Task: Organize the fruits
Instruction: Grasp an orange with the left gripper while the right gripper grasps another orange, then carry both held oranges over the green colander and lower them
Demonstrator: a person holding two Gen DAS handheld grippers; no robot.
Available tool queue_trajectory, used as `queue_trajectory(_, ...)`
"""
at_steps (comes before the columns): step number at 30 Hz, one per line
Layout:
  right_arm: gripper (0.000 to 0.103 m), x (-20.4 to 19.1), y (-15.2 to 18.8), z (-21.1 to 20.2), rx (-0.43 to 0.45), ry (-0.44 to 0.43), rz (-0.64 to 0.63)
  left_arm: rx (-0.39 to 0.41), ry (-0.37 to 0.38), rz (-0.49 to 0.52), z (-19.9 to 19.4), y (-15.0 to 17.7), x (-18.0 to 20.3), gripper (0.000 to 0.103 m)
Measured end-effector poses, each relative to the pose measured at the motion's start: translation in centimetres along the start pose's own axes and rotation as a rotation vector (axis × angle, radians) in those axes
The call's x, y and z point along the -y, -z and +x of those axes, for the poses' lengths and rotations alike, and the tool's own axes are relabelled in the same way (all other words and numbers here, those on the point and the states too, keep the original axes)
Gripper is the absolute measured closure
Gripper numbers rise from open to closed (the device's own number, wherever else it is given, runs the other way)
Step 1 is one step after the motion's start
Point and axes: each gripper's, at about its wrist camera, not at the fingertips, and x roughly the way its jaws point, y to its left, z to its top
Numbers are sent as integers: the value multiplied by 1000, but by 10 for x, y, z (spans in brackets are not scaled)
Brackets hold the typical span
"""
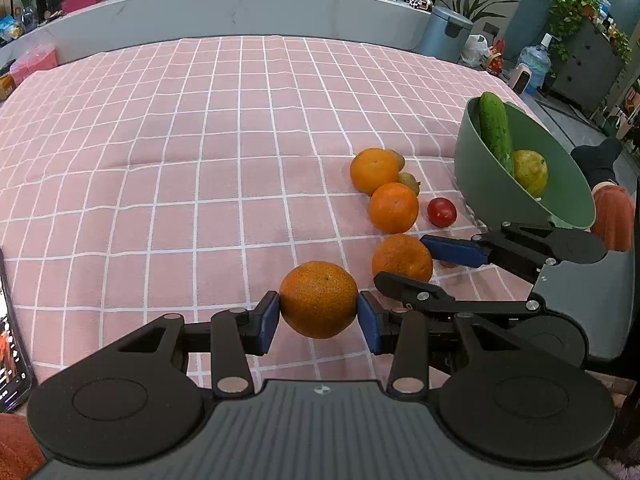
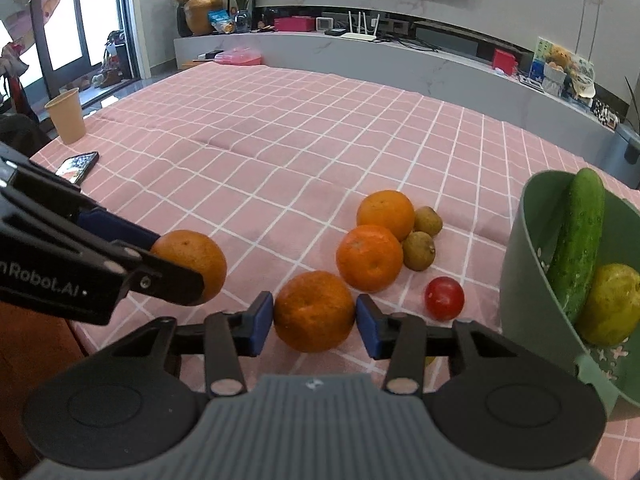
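Gripping one orange point(image 1: 318, 299) in your left gripper point(image 1: 318, 316), pads pressed to both sides, lifted off the counter point(image 1: 160, 160). Your right gripper point(image 2: 315, 318) clamps a second orange point(image 2: 314, 311), low over the pink checked cloth point(image 2: 280, 140). Two more oranges point(image 2: 370, 258), two kiwis point(image 2: 419, 250) and a red tomato point(image 2: 444, 298) sit clustered on the cloth. Green bowl point(image 2: 516, 280) at the right edge holds a cucumber point(image 2: 578, 236) and a yellow-green fruit point(image 2: 612, 304). Paper cup point(image 2: 66, 116) and phone point(image 2: 78, 166) far left. Grey marble ledge point(image 2: 360, 56) with a router point(image 2: 360, 28) behind.
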Motion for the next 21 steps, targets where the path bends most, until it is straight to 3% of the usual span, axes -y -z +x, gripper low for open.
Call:
queue_trajectory(10, 63, 7, -7, -47, 50, -17, -8, 47, 2, 3, -19, -14, 19, 55)
queue_trajectory(21, 63, 69, -20, -115, 110, 17, 46, 98, 97, 104, -30, -51, 88, 55)
